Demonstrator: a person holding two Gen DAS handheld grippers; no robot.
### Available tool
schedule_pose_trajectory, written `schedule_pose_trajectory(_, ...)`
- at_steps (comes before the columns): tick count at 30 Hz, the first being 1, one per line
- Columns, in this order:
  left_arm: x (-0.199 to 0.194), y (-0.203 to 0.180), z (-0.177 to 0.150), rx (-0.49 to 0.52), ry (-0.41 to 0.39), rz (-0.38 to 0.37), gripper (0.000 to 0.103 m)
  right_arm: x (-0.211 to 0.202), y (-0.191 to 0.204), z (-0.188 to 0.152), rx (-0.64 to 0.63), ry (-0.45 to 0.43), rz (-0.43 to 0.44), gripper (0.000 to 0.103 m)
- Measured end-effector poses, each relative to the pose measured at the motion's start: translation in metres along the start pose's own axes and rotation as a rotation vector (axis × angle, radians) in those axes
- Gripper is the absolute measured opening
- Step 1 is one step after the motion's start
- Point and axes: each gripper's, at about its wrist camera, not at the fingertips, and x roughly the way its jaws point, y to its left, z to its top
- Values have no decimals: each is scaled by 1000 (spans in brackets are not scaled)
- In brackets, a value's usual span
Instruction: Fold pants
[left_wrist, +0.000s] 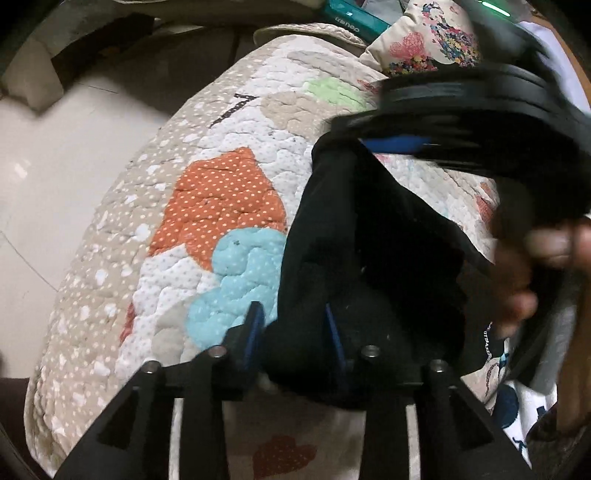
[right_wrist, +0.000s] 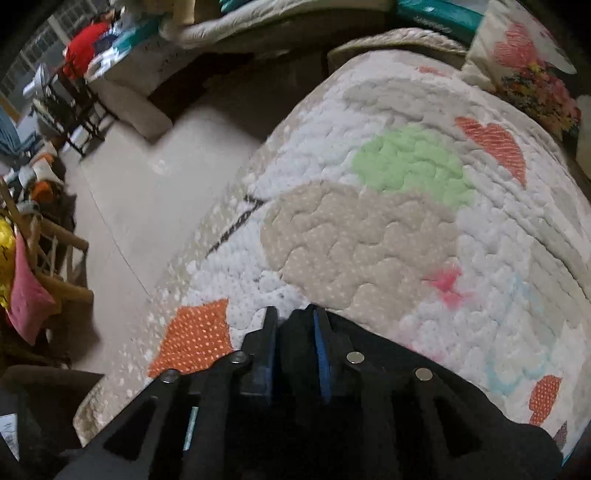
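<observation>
Left claw (left_wrist: 293, 332) is pinching a bunch of the black pants (left_wrist: 354, 236), its blue-padded fingers (left_wrist: 255, 325) sitting either side of the fabric with cloth filling the gap. Pants are hanging up off the quilt (left_wrist: 207, 192) on the bed, stretching from this claw toward the far right, where the right claw (left_wrist: 399, 142) is gripping the other end; that claw is blurred. A hand (left_wrist: 524, 269) is showing at the right edge, also blurred. Floor (left_wrist: 66, 166) is lying to the left of the bed.

Right wrist view: right claw (right_wrist: 295, 332) is pressed nearly together on a fold of the pants (right_wrist: 369, 369), dark cloth wedged between the pads and draping near, under the claw body. Quilt (right_wrist: 369, 240) is spreading far ahead, with a pillow (right_wrist: 524, 74) at the far right corner.

Judgement: a fold is in hand, with the garment being held by two points and lifted between both claws. Next move likely calls for carrying both ends together at matched height, laying the cloth down flat on the quilt, and keeping tension even so the slack middle does not bunch before release.
</observation>
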Motion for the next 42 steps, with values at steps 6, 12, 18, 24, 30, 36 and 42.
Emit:
schedule_pose_trajectory(6,-37,10,-5,-24,-61,-3,36,-117,-82,-55,233,-252,-8,47)
schedule_pose_trajectory(12,-44,-32,9,113,-126,5,46,-174,-161,-175,574,-392,-57,50)
schedule_pose_trajectory(18,4,-70,1,239,-43,37,46,-151,-153,-225,658,-387,41,50)
schedule_pose_trajectory(24,22,-63,-18,229,-48,41,46,-114,-98,-158,360,-288,81,50)
schedule_pose_trajectory(30,19,-66,-14,257,-24,47,46,-40,-84,-108,284,-81,-92,43)
schedule_pose_trajectory(36,-14,-84,3,295,-74,6,46,-119,-110,-165,434,-331,-96,46)
schedule_pose_trajectory(42,-26,-129,22,405,-112,-15,46,-170,-148,-235,676,-448,-118,47)
